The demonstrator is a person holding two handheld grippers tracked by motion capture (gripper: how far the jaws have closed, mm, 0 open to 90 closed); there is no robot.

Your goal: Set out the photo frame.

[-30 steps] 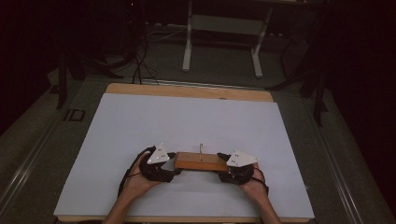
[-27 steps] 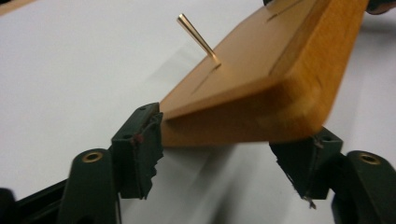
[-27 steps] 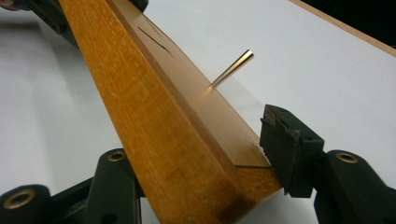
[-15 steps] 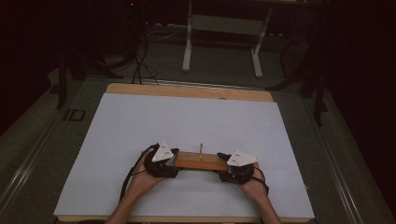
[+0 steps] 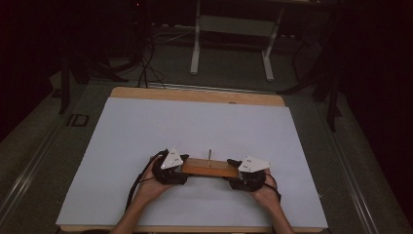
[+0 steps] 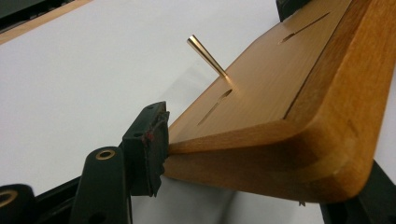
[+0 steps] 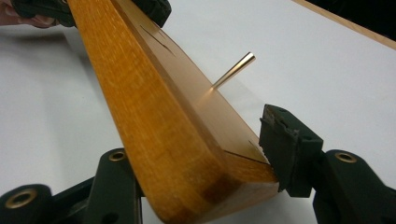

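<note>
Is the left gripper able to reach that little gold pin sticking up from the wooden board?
Probably yes: the gold pin stands uncovered mid-board, but the left gripper straddles the wooden board end and must let go first.

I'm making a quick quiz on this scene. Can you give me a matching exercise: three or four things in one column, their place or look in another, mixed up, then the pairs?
Things:
1. wooden board
2. brass pin
3. left gripper
4. right gripper

Descriptions:
A. thin and golden, standing up from the board's top
B. closed on the board's left end
C. brown, with slots, spanning between both grippers
D. closed on the board's right end

Pairs: 1-C, 2-A, 3-B, 4-D
</note>
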